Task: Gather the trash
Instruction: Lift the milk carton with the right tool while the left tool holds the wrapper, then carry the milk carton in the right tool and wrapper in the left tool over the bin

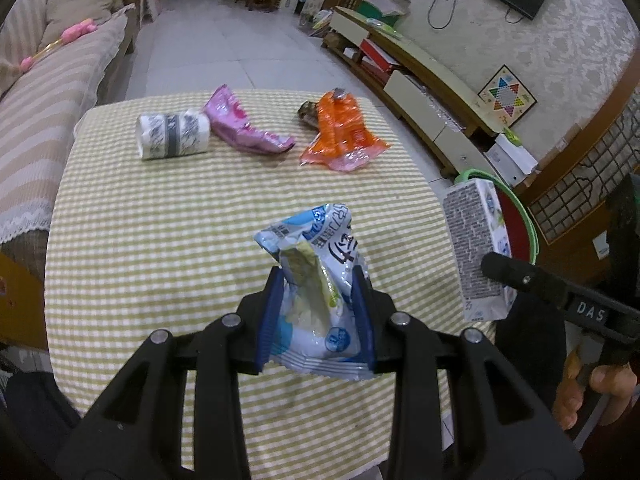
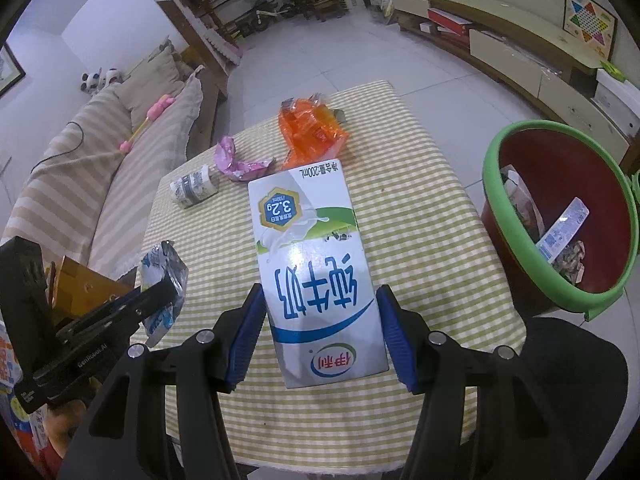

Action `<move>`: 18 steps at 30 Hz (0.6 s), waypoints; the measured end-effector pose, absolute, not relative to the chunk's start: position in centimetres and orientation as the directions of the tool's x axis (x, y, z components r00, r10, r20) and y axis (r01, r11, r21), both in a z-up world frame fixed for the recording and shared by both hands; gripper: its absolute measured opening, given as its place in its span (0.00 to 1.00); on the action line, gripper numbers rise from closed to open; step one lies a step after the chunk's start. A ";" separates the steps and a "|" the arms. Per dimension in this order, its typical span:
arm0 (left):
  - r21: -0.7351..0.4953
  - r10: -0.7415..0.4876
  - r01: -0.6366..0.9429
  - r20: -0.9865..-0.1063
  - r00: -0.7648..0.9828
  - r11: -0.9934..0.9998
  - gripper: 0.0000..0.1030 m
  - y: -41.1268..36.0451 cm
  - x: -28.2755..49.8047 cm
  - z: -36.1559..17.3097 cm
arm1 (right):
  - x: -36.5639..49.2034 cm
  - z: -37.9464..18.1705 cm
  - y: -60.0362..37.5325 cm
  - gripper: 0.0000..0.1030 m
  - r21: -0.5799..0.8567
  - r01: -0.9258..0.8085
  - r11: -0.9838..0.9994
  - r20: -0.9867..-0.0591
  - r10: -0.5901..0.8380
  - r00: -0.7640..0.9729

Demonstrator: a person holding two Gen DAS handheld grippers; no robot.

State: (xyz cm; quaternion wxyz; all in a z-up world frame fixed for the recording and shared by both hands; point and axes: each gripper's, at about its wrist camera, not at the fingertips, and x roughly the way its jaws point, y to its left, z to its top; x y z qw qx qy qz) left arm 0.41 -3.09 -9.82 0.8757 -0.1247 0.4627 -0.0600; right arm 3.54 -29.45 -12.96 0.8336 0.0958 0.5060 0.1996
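Here a crumpled blue-white wrapper (image 1: 316,280) and white milk carton (image 2: 316,276) are claw-gripped.

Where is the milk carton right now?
The milk carton is held in the right hand-held gripper, above the checked tablecloth near the table's right edge, with the green-rimmed bin to its right.

Both tongs (image 1: 318,280) (image 2: 320,300) are black, with blue ribbed pads and silver rivets.

Glossy crinkled plastic wrapper (image 1: 316,280), smooth printed milk carton (image 2: 316,276), woven checked tablecloth (image 1: 160,240).
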 end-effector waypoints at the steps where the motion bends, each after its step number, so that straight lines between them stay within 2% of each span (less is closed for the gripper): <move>1: -0.273 -0.223 -0.003 -0.793 0.567 0.962 0.31 -3.3 0.6 -9.7 | 3.6 -12.9 -29.7 0.53 0.361 -0.233 0.903 -0.804 0.428 0.412; 18: -0.275 -0.252 0.049 -0.777 0.577 0.960 0.31 -5.3 2.5 -8.6 | 4.0 -12.8 -32.8 0.53 0.360 -0.160 0.919 -0.803 0.392 0.449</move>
